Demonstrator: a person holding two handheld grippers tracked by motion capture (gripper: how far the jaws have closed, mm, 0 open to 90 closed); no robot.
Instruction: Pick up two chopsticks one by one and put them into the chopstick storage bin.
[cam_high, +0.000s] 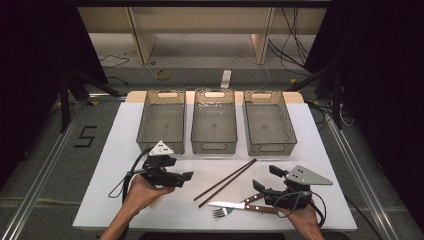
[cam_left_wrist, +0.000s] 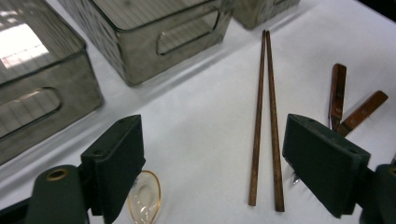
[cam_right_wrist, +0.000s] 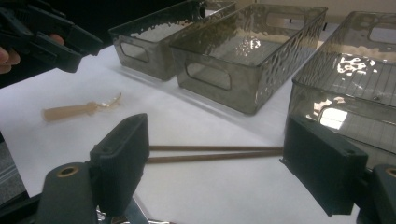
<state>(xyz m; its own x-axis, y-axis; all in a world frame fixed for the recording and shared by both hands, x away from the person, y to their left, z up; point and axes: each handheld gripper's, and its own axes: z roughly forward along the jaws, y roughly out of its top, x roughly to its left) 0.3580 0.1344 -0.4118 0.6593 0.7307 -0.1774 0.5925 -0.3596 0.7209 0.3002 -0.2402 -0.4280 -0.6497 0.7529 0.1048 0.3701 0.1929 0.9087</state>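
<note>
Two dark brown chopsticks (cam_high: 225, 182) lie side by side on the white table (cam_high: 115, 150), slanting toward the right bin. My left gripper (cam_high: 181, 170) hovers to their left, open and empty. In the left gripper view the chopsticks (cam_left_wrist: 266, 121) lie ahead between the open jaws (cam_left_wrist: 212, 135), and a clear amber spoon (cam_left_wrist: 144, 196) peeks out below the left jaw. My right gripper (cam_high: 265, 178) sits at the front right, open and empty, above a knife (cam_high: 232, 205) and a fork (cam_high: 220, 212) with wooden handles. In the right gripper view (cam_right_wrist: 215, 130) the chopsticks (cam_right_wrist: 215, 153) cross ahead of the jaws.
Three translucent grey bins stand in a row at the back: left (cam_high: 161, 122), middle (cam_high: 214, 125), right (cam_high: 268, 125), all with nothing in them. The amber spoon (cam_right_wrist: 79, 110) lies near the left gripper (cam_right_wrist: 51, 37). Two wooden handles (cam_left_wrist: 348, 100) show right of the chopsticks.
</note>
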